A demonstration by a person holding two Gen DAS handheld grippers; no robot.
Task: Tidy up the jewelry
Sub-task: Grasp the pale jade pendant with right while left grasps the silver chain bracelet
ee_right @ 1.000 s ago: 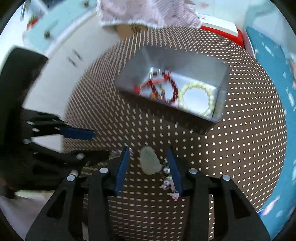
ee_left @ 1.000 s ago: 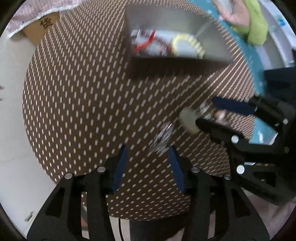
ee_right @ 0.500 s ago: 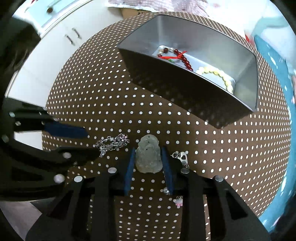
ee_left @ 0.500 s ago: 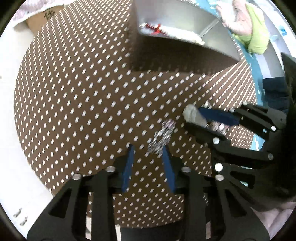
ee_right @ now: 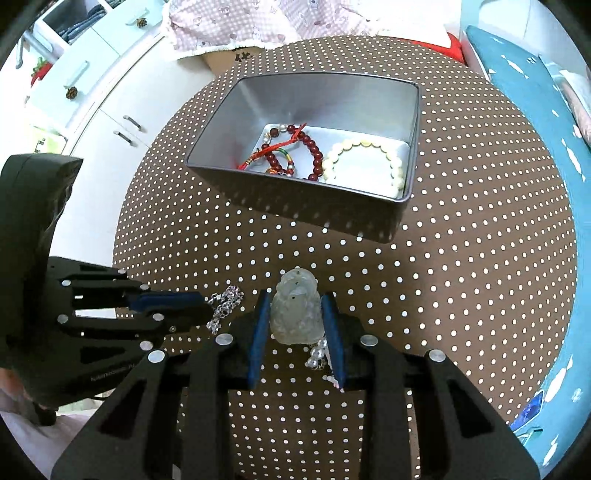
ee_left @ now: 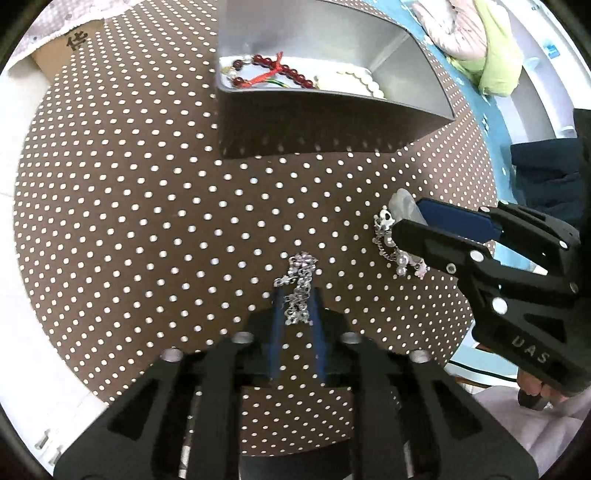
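My left gripper [ee_left: 296, 295] is shut on a silver chain [ee_left: 300, 284], which also shows in the right wrist view [ee_right: 224, 305]. My right gripper [ee_right: 295, 306] is shut on a pale jade pendant [ee_right: 296, 313]; its tip shows in the left wrist view [ee_left: 404, 207]. The pendant's bead string [ee_left: 397, 251] trails beneath it [ee_right: 317, 355]. A grey metal tin [ee_right: 306, 206] stands beyond on the round brown dotted table [ee_right: 480, 258]. Inside lie a dark red bead bracelet [ee_right: 299, 147] and a cream bead bracelet [ee_right: 364, 162].
White cabinets [ee_right: 92, 96] stand past the table's left edge. A teal mat [ee_right: 535, 129] lies to the right. A cardboard box [ee_left: 62, 48] and pink dotted cloth [ee_right: 277, 22] are behind the table. Green and pink fabric [ee_left: 487, 48] lies at the far right.
Both grippers have narrowed, the left around the silver chain and the right around the jade pendant. Both views have settled from blur.
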